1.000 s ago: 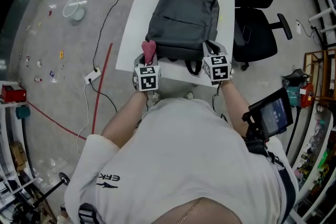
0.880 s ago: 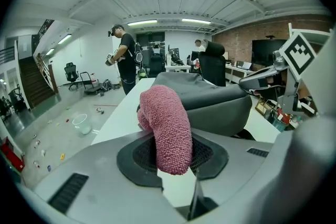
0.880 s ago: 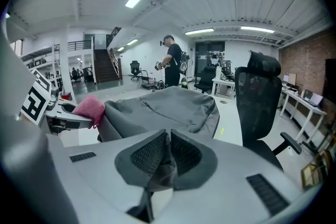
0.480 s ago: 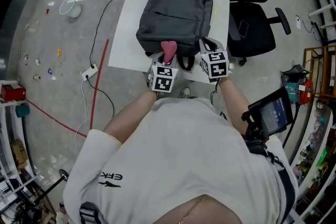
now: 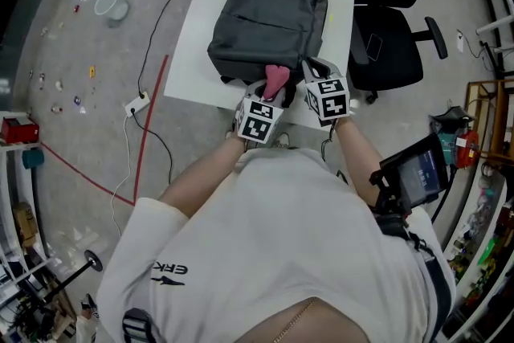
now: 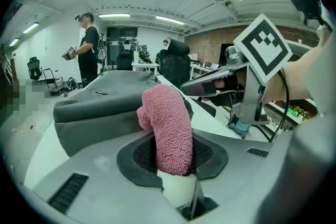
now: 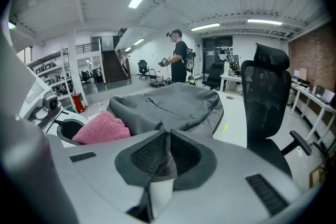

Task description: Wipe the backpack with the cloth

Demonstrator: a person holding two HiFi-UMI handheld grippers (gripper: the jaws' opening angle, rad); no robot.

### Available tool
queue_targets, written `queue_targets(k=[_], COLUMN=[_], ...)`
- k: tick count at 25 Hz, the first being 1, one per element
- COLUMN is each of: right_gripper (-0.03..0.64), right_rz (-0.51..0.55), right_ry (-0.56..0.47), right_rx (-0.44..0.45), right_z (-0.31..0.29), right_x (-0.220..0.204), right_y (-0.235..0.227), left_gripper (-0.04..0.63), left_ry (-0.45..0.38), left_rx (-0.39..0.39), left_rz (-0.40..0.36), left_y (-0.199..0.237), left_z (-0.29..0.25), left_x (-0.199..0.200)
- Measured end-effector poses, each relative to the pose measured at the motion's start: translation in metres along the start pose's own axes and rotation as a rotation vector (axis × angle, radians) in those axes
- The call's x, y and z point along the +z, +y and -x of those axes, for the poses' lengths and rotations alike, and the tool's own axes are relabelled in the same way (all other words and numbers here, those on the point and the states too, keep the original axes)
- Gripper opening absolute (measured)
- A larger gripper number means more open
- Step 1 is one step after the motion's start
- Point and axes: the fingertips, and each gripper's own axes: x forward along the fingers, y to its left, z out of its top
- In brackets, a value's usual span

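Currently left gripper (image 5: 269, 98) jaws clamped on pink cloth (image 5: 275, 79), cloth at near edge of backpack (image 5: 269, 16). Backpack lies ahead of jaws on table (image 5: 193, 60), long axis toward upper frame. Right gripper (image 5: 312, 70) just beside, at right, jaws closed, apparently pinching backpack edge.

Got the backpack (image 5: 269, 20) lying flat on the table (image 5: 193, 64), covering most of it. Found the cloth (image 5: 275, 80) touching the backpack's near edge, pinched in the left gripper (image 6: 176, 165). Just right of that, at the backpack's near right corner, spotted the right gripper (image 7: 165, 157) clamped on a fold of the backpack. Office chair (image 5: 389, 36) right of the backpack, off the table. Power strip (image 5: 135, 104) down on the floor left of the backpack, bowl (image 5: 111, 2) farther left. Person (image 6: 89, 50) standing well behind the backpack.
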Motion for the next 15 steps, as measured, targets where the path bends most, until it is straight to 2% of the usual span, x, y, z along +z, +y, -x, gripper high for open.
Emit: queue_targets(k=[3, 6, 9, 12, 13, 15], right_gripper=[0.014, 0.014, 0.014, 0.014, 0.014, 0.014], right_rz=[0.002, 0.005, 0.011, 0.019, 0.02, 0.021], right_ry=[-0.015, -0.02, -0.022, -0.02, -0.018, -0.015], right_rx=[0.002, 0.003, 0.001, 0.001, 0.001, -0.001], right_z=[-0.004, -0.006, -0.007, -0.008, -0.008, -0.008], right_x=[0.005, 0.008, 0.009, 0.01, 0.009, 0.009], right_y=[-0.002, 0.0, 0.001, 0.001, 0.001, 0.001], left_gripper=[0.095, 0.096, 0.095, 0.097, 0.096, 0.095], left_ry=[-0.038, -0.077, -0.109, -0.103, -0.094, -0.076], left_rx=[0.07, 0.193, 0.36, 0.53, 0.561, 0.573], left_rz=[0.036, 0.11, 0.206, 0.307, 0.335, 0.357], left_y=[0.028, 0.073, 0.129, 0.182, 0.192, 0.199], left_z=[0.019, 0.048, 0.08, 0.104, 0.107, 0.104], left_x=[-0.006, -0.019, -0.034, -0.054, -0.06, -0.066])
